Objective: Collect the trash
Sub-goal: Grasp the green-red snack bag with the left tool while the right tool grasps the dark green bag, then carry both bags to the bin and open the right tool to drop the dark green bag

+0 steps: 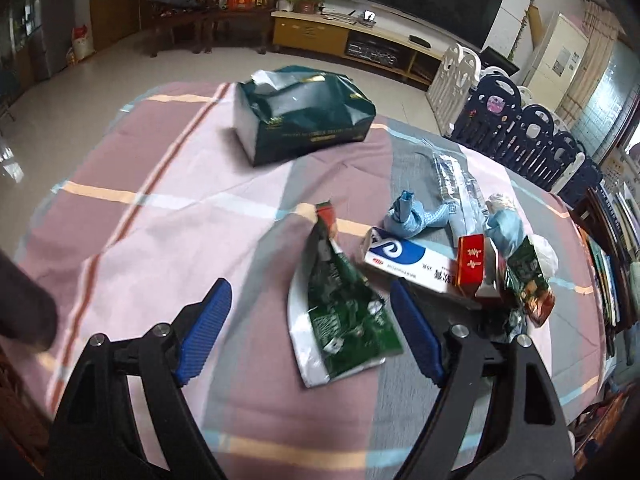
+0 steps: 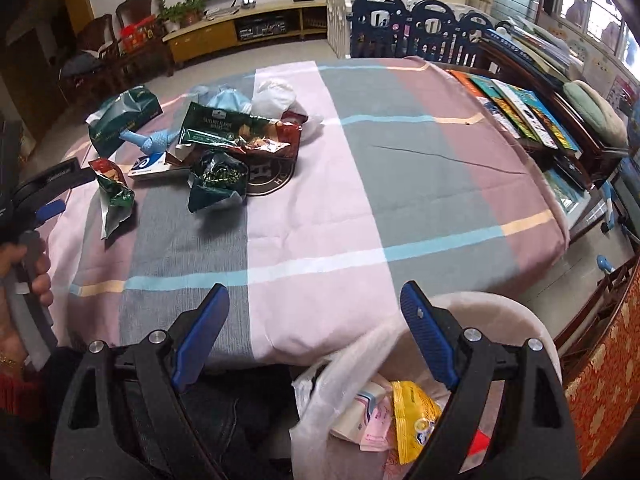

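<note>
On the desk [image 1: 140,184] there are one dark green tissue pack [image 1: 304,114], one white-and-blue carton [image 1: 408,262], one small red box [image 1: 474,264], two blue knotted cloths [image 1: 412,220] and three green snack wrappers [image 1: 340,312]. One bin [image 2: 520,320] holds one yellow packet [image 2: 412,420].

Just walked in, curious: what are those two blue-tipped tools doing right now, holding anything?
Left tool: open, holding nothing, above a green wrapper.
Right tool: open, holding nothing, above the bin.
</note>
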A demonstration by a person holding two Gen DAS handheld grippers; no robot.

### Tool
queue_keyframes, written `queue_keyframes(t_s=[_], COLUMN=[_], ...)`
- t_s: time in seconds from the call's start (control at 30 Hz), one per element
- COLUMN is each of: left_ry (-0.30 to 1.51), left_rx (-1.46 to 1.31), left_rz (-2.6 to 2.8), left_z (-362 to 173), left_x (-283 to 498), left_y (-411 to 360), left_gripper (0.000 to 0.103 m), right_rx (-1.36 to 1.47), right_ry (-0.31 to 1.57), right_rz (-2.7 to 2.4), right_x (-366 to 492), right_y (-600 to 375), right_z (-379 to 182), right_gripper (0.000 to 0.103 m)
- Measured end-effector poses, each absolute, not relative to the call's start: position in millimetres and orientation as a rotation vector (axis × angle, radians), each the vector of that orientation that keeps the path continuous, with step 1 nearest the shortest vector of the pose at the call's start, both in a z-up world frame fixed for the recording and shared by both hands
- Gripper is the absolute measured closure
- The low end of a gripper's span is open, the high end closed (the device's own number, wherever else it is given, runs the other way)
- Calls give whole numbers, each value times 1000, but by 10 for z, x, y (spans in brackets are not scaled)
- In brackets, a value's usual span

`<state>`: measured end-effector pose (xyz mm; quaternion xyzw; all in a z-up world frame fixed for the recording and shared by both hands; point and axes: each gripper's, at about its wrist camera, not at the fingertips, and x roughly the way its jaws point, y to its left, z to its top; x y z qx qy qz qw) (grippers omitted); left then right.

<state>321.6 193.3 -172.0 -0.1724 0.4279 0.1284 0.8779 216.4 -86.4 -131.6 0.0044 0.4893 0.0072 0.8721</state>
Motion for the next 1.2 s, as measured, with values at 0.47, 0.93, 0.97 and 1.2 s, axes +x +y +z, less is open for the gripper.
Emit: queue_keyframes(t_s=[0.47,0.93,0.97,1.2], left_ry=[932,839,827,768], left_rx=[-300,-177,-170,-320], left_rz=[193,206,207,88], left_z=[-1968,-1678,-1622,-1270], left_x=[3459,3070,3024,2344], left_y=[1793,1562,1543,1448], left_gripper=[80,81,81,81], right_rx=[70,5,4,13], right_ry=[1086,1017,1008,950], right_rz=[146,171,168,111], right_x=[3447,2810,2711,2240], right_y=[-86,-227,-294,-761], right_z=[-1806,-1614,-1556,-1189], right_gripper=[17,56,56,55])
